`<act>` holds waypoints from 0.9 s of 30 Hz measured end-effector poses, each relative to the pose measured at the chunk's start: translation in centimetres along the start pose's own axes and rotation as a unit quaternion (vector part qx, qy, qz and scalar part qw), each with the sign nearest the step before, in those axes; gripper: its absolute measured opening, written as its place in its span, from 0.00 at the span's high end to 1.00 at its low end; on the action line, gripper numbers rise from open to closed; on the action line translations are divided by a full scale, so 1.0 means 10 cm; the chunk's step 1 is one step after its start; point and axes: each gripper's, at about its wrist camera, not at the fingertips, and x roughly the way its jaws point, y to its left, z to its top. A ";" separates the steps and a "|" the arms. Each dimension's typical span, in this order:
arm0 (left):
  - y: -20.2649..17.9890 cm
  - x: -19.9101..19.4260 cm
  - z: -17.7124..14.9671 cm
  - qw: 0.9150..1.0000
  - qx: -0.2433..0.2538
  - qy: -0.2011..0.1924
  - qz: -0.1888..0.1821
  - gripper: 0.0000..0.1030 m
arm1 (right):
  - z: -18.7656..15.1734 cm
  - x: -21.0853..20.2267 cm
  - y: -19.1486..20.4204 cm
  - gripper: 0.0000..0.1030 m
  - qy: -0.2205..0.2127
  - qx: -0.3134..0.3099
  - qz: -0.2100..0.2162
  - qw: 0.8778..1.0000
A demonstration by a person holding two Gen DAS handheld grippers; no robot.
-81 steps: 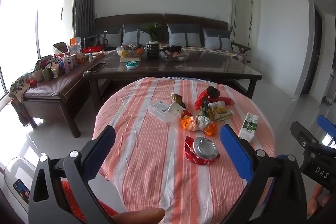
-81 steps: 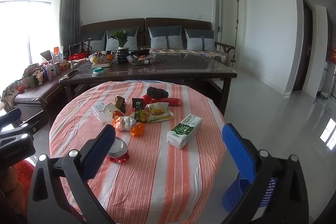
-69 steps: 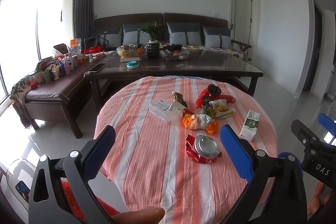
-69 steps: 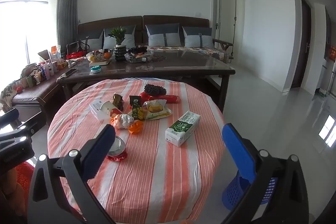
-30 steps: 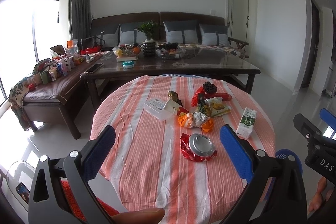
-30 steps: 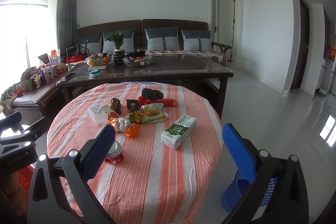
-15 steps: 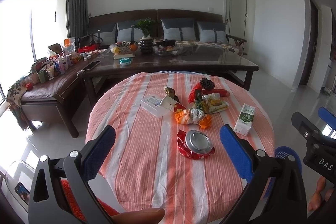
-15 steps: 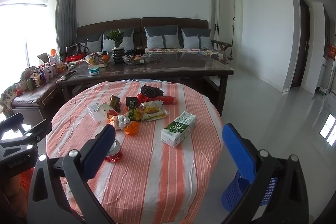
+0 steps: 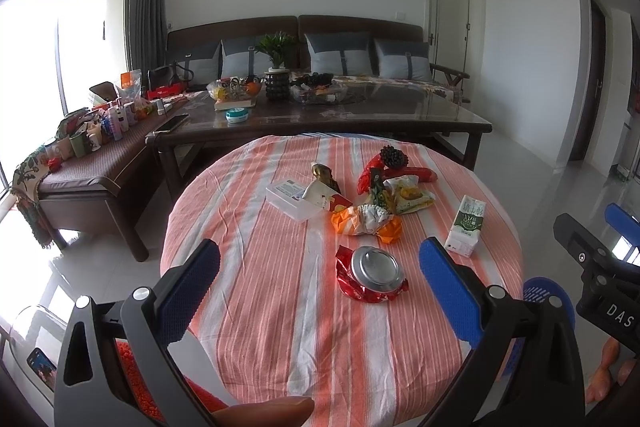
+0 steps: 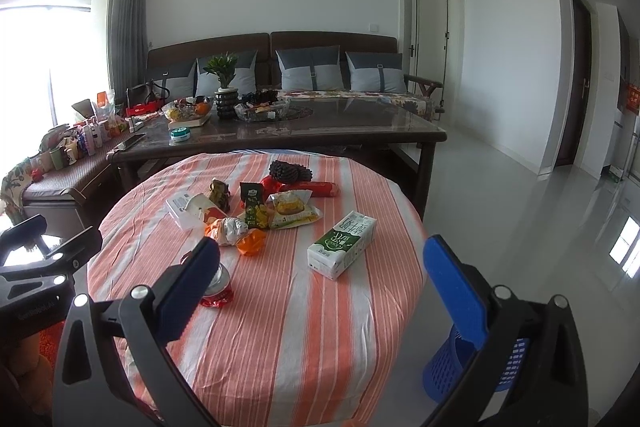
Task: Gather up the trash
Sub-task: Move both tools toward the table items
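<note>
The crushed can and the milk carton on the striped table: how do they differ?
The can is squashed flat, red with a round silver end facing up; the carton keeps its full box shape, white and green. The can lies nearer the left gripper, the carton nearer the right gripper. Both rest on the tablecloth, apart from the wrapper pile, and neither is held.
</note>
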 end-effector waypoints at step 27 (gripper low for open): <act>-0.05 0.18 -0.09 1.000 0.006 0.018 0.000 0.04 | -0.09 0.09 -0.06 0.04 0.008 0.007 -0.003 1.000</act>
